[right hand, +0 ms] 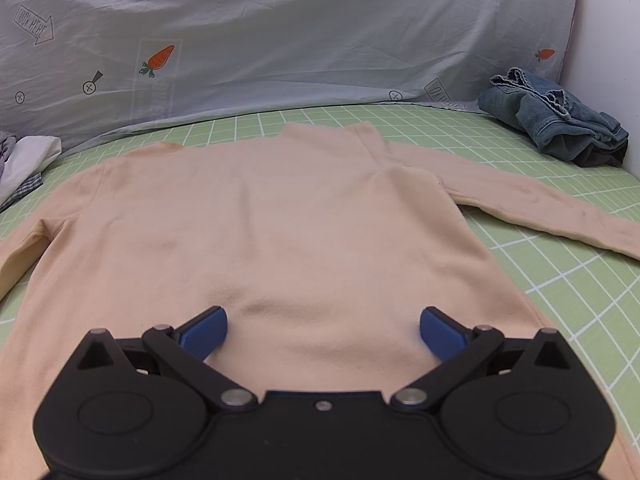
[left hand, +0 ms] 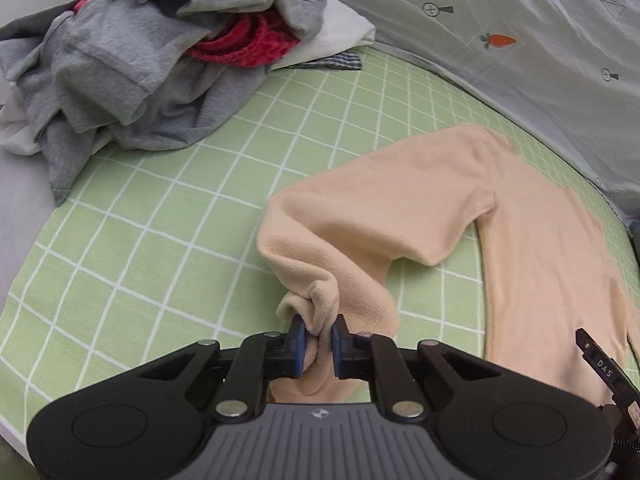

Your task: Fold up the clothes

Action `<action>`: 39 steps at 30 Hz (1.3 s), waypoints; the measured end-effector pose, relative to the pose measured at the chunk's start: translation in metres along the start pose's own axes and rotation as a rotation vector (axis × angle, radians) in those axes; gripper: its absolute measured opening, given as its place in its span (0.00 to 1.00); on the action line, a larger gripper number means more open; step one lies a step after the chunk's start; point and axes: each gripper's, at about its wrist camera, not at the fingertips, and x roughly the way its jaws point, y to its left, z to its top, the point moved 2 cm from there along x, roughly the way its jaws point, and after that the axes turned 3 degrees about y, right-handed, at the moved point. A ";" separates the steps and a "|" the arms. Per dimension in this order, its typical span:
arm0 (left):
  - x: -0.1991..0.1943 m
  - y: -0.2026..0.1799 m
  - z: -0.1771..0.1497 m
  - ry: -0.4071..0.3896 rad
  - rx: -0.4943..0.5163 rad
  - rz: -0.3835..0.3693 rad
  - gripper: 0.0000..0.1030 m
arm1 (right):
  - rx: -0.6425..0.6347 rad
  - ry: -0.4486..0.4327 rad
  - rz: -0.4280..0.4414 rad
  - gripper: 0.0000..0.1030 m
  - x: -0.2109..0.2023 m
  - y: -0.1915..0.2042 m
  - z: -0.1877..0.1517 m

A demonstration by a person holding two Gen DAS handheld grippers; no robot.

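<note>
Peach top (right hand: 256, 216) lies flat, spread on the green-checked bed (right hand: 580, 280), body smoothed for folding. Left hand-held gripper (left hand: 316, 340) pinches its sleeve cuff (left hand: 320, 304), lifted w/ a kink, prob. to bring it across the body. Right hand-held gripper (right hand: 323, 330), pads spread wide, hovers over the hem, holding nothing. Unfolded grey pile (left hand: 132, 64) sits at the far-left corner, jeans (right hand: 556, 120) far right.

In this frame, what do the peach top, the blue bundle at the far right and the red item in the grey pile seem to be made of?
Peach top: likely fleece; matte, fuzzy nap, soft thick folds where the left gripper pinches its sleeve.
Blue bundle: denim by its look; faded blue, frayed edge, stitched seams.
Red item: seems a ribbed or looped knit, perhaps terry; too crumpled to be sure.
</note>
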 end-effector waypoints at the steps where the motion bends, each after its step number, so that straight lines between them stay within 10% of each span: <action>1: 0.000 -0.011 0.002 -0.004 0.018 -0.036 0.13 | 0.000 0.000 0.001 1.00 0.000 0.000 0.000; 8: -0.013 -0.088 0.014 -0.059 0.033 -0.374 0.25 | -0.002 -0.001 0.011 1.00 0.001 -0.001 0.001; 21: 0.013 -0.061 -0.001 0.048 -0.081 -0.115 0.39 | -0.076 0.108 0.067 1.00 0.006 0.000 0.020; 39: 0.013 -0.035 -0.016 0.123 0.021 -0.087 0.43 | -0.270 0.060 0.377 0.37 -0.061 0.086 0.017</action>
